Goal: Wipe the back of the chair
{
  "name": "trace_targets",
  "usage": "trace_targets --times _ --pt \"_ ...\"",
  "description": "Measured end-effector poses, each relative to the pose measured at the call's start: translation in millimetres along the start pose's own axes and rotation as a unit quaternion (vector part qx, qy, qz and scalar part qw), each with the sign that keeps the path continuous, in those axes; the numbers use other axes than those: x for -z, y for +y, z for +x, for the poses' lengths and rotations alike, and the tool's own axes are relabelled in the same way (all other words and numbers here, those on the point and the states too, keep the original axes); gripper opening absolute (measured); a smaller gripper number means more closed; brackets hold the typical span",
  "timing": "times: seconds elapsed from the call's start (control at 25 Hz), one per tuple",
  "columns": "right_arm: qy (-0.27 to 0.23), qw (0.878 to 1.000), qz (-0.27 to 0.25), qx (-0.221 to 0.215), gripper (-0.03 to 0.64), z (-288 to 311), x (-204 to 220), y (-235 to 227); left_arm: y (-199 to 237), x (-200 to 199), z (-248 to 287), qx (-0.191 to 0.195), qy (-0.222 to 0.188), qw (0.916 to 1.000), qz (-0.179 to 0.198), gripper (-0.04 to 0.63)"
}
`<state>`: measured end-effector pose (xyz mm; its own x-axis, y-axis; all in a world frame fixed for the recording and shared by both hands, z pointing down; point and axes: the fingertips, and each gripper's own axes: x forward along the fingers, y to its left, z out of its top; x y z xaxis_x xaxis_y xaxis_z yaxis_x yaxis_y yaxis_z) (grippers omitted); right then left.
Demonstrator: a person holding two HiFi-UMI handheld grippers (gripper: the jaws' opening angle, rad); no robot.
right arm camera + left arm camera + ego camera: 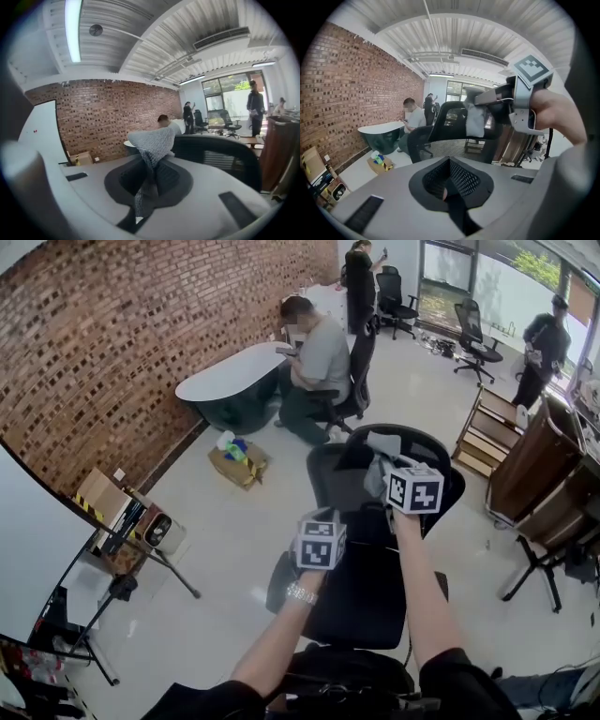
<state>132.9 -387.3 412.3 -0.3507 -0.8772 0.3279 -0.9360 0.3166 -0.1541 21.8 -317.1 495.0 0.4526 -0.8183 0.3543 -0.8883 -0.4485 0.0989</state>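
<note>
A black mesh office chair (361, 587) stands in front of me, its curved back (436, 460) on the far side. My right gripper (398, 479) is shut on a grey knitted cloth (380, 463) and holds it against the top of the chair back. In the right gripper view the cloth (150, 145) bunches out from between the jaws, with the chair back (220, 152) just behind it. My left gripper (321, 538) hovers over the seat, short of the back, jaws together and empty (450, 190). From the left gripper view the cloth (474, 119) hangs on the chair's top rail (450, 110).
A seated person (314, 362) is at a white oval table (230, 376) by the brick wall. A cardboard box (239, 463) lies on the floor to the left. Wooden shelving (487, 432) and a stand (534, 559) are to the right, a tripod (122, 587) to the left.
</note>
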Motion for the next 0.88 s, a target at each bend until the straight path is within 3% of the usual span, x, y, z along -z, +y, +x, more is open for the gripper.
trace_targets --times 0.16,0.28,0.56,0.76,0.88 --pt "0.036 0.997 -0.036 -0.05 0.028 51 33 76 11 5 -16 -0.011 -0.005 0.9999 0.002 0.003" --pt "0.053 0.997 -0.058 -0.024 0.026 76 56 76 19 1 -28 -0.02 -0.015 0.9997 -0.002 0.003" --pt "0.04 0.992 -0.065 0.098 0.028 56 64 -25 35 4 -35 -0.032 -0.016 0.9993 -0.002 0.003" --pt "0.043 0.978 -0.053 0.197 0.027 -2 76 -130 12 9 -25 -0.003 -0.009 0.9999 -0.004 0.003" --pt "0.02 0.968 -0.028 0.247 0.026 -40 71 -157 6 15 -19 0.015 -0.006 0.9998 -0.01 0.004"
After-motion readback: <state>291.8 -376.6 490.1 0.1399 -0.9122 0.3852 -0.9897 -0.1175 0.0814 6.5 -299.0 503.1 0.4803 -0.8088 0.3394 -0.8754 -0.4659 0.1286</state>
